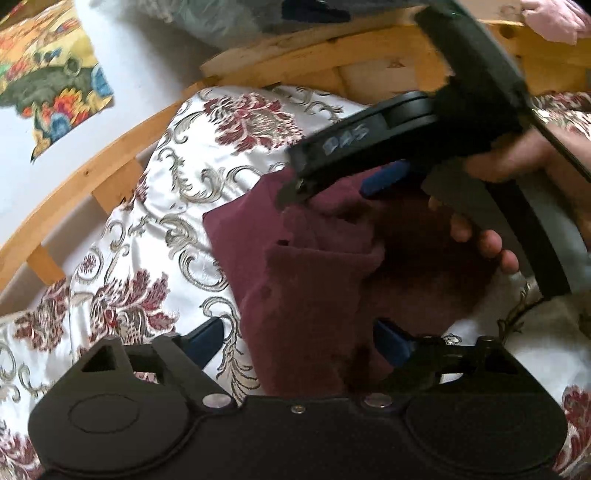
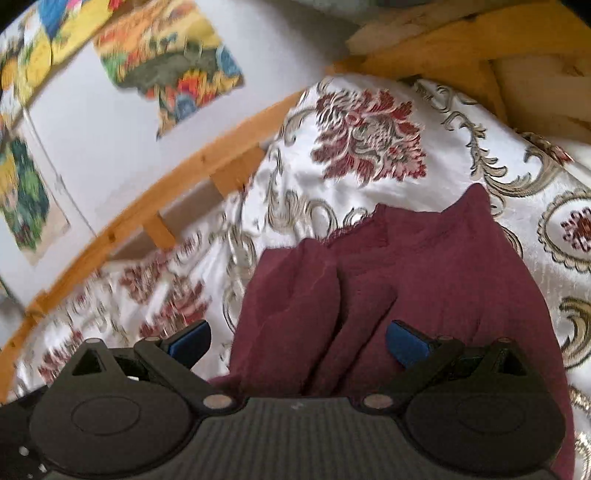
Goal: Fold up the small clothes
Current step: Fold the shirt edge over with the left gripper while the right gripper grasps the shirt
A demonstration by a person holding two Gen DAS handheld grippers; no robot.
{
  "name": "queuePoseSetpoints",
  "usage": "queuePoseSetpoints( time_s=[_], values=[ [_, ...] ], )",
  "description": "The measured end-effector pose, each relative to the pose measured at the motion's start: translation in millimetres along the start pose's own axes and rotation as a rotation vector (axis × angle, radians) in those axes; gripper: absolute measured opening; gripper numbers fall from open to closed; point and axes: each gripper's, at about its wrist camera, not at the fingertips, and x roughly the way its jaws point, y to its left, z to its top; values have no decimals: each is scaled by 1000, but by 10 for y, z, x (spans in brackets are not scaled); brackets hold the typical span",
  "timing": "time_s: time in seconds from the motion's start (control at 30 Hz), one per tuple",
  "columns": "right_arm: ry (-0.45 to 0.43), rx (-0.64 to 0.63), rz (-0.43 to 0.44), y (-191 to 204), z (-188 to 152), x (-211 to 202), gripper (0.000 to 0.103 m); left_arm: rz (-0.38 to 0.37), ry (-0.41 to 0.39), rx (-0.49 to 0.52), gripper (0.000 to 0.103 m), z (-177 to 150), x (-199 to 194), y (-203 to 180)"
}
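A small maroon garment lies partly folded on a white floral bedspread. My left gripper is open, its blue-padded fingers straddling the garment's near edge. In the left wrist view my right gripper reaches in from the upper right, held by a hand, just over the garment's far part. In the right wrist view the garment lies with a folded flap at its left, and my right gripper is open above its near edge, holding nothing.
A curved wooden bed frame runs along the bedspread's far side, against a white wall with a colourful floral cloth. Pink fabric rests on the frame at the top right. The bedspread spreads around the garment.
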Motion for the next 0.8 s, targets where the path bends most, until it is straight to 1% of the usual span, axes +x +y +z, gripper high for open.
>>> queuePoseSetpoints(
  time_s=[0.03, 0.07, 0.1, 0.13, 0.17, 0.2, 0.23, 0.3, 0.33, 0.37, 0.4, 0.5, 0.67, 0.8],
  values=[
    [14, -27, -15, 45, -7, 15, 103, 0, -4, 13, 75, 1, -6, -26],
    [19, -35, -17, 67, -20, 18, 103, -1, -6, 26, 64, 6, -8, -42],
    [19, -28, -7, 71, -33, 19, 98, -5, -10, 37, 52, 9, -11, -56],
    [16, -14, 4, 58, -43, 19, 95, -7, -16, 48, 47, 6, -17, -75],
    [11, 3, 9, 36, -46, 18, 86, 0, -23, 56, 41, 2, -22, -87],
    [5, 25, 3, 7, -43, 17, 75, 2, -32, 65, 37, -5, -30, -97],
    [0, 41, -7, -18, -36, 17, 69, 0, -41, 73, 35, -10, -40, -100],
    [-12, 70, -21, -84, -20, -4, 47, -5, -54, 78, 29, -13, -63, -106],
    [-20, 86, -24, -117, -15, -20, 42, -9, -59, 79, 29, -11, -72, -109],
    [-26, 100, -23, -143, -7, -36, 31, -11, -62, 79, 27, -6, -78, -114],
    [-33, 109, -26, -166, 0, -52, 25, -13, -66, 77, 26, 2, -85, -120],
    [-58, 90, -47, -166, 20, -99, 17, -26, -85, 72, 23, 23, -115, -149],
    [-121, -9, -81, -116, 105, -248, 15, -52, -126, 97, 21, 80, -162, -259],
    [-155, -114, -127, -144, 148, -382, 15, -60, -169, 161, 21, 110, -168, -446]
  ],
)
